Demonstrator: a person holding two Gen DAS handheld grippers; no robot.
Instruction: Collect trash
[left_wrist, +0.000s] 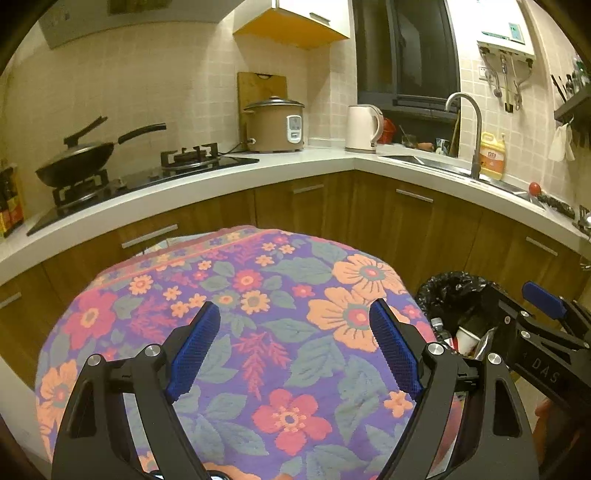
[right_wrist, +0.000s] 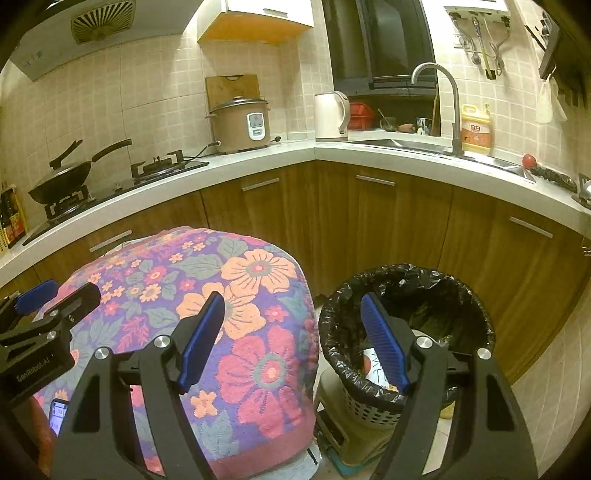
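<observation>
Both tongs, left and right, wide open, holding nothing. Floral-covered desk under left looks bare. Worth scanning for leftovers, then dropping them dead centre into the bin just beyond right's far finger.

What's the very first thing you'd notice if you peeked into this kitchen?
The bright flowery cloth draped over something round in the middle, right under the open left claw. Beside it, to the right, stands a bin with a black bag, trash already inside, below the open right claw.

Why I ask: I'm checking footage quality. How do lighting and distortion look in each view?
Left wrist: warm dim light, countertop bowed by fisheye, dark vignette corners. Right wrist: same warm cast, bin liner glinting, bin interior shadowed, edges curved.
</observation>
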